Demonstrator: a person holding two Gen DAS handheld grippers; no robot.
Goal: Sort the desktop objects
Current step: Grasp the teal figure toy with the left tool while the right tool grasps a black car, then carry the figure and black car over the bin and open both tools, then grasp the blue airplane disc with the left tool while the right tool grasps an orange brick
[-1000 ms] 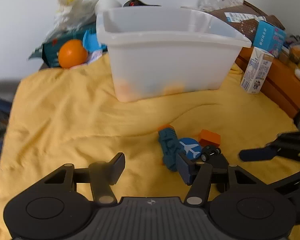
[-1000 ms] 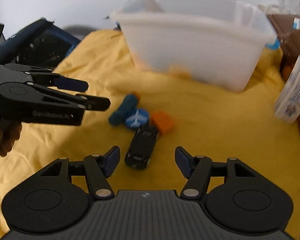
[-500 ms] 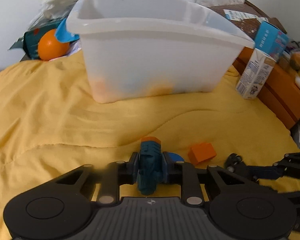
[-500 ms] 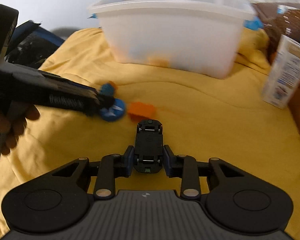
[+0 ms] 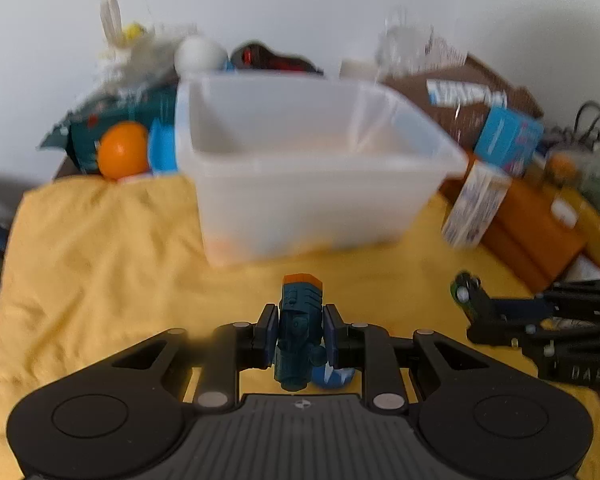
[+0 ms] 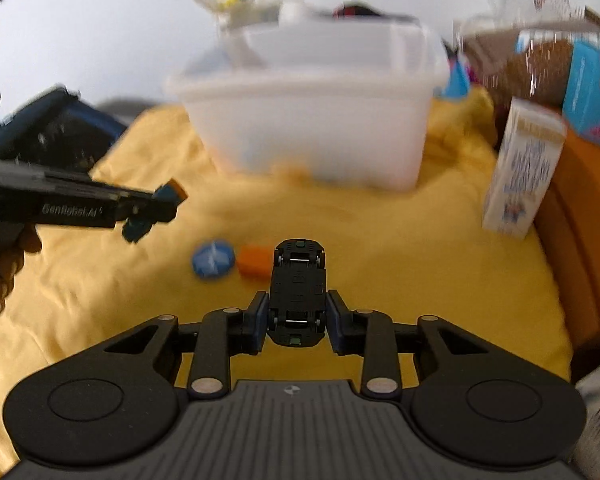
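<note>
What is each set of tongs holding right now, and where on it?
Left tongs: teal toy figure, gripped across its middle. Right tongs: black toy car, underside up, clamped by its sides at the near end.

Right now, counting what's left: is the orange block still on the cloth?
Yes, the orange block lies on the yellow cloth beside the blue disc.

left wrist: close, angled down over yellow cloth toward white bin | right wrist: same heading, from bin's right | shared: bin, cloth
</note>
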